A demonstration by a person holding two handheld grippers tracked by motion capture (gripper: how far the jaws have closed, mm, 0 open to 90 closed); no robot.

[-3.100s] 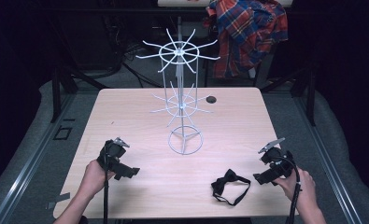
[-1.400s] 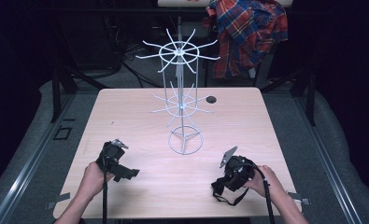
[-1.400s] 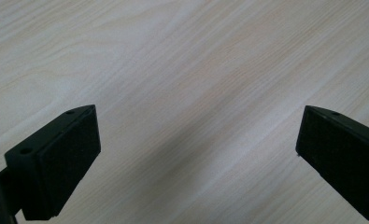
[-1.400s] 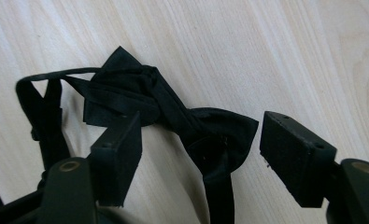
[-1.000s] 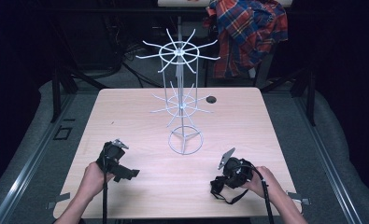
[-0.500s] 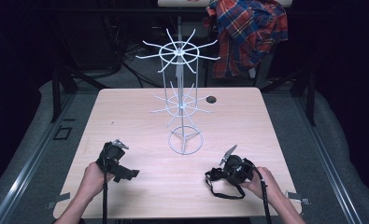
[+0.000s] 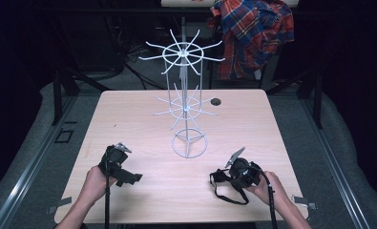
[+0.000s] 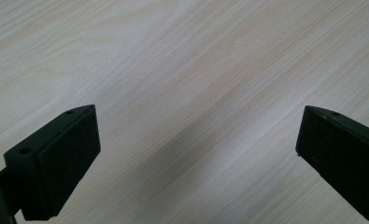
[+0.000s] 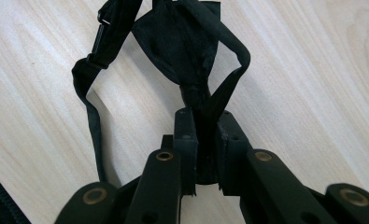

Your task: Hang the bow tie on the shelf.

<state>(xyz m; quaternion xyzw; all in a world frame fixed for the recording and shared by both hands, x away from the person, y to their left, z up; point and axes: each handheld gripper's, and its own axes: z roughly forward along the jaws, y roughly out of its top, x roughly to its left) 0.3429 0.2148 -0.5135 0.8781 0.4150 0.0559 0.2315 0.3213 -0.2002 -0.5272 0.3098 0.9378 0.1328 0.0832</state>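
hidden: near wing of your bow tie (image 9: 182, 42) sits inside the right gripper (image 9: 204, 140) | cut off: its strap (image 9: 91, 93) leaves the frame's top | too small: dark spot (image 7: 216, 101) far on your table (image 7: 129, 119)

Bare table (image 7: 143, 117) lies open on both sides of the white wire rack (image 7: 186, 102) standing mid-table.

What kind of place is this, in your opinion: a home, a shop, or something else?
Probably a recording studio or lab bench, not a home. A lone wooden table stands among dark surroundings, with a bare white wire display rack on it, and a person works a black bow tie with a handheld right tool.
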